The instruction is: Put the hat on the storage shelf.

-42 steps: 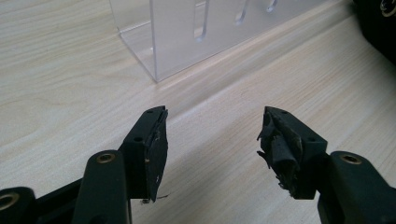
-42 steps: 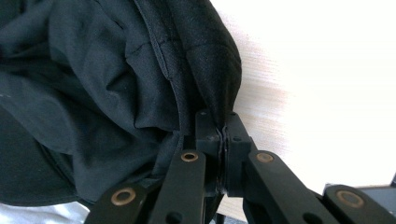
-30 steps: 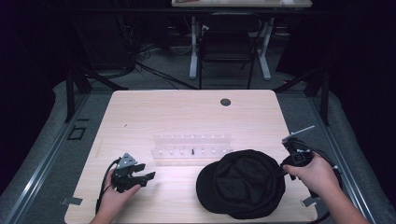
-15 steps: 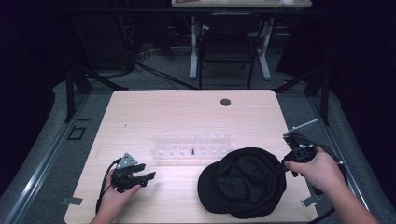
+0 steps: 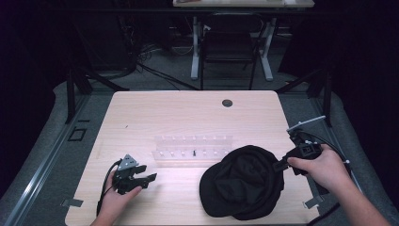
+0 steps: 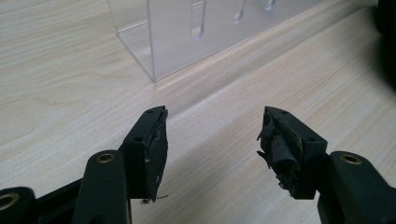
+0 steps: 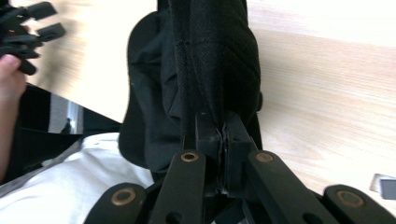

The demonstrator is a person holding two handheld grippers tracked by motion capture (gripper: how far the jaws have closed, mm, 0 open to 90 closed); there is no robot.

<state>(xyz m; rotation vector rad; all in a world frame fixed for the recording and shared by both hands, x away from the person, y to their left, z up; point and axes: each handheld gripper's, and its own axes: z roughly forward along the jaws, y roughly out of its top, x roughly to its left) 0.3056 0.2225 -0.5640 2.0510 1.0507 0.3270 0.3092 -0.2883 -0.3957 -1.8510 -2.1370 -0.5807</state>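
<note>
High view: above the person's side, facing forward and down over the whole table (image 5: 141, 113).
Left gripper view: low, close over the tabletop.
Right gripper view: very close.
Shared: black cap (image 5: 242, 181) (image 7: 210, 60).

A pale wooden surface (image 5: 155, 117) carries a clear plastic rack (image 5: 193, 148) near its middle and a black cap (image 5: 242, 188) at the front right. The right gripper (image 5: 278, 165) meets the cap's right edge. The left gripper (image 5: 149, 178) rests at the front left, well apart from the cap, its jaws pointing right.
</note>
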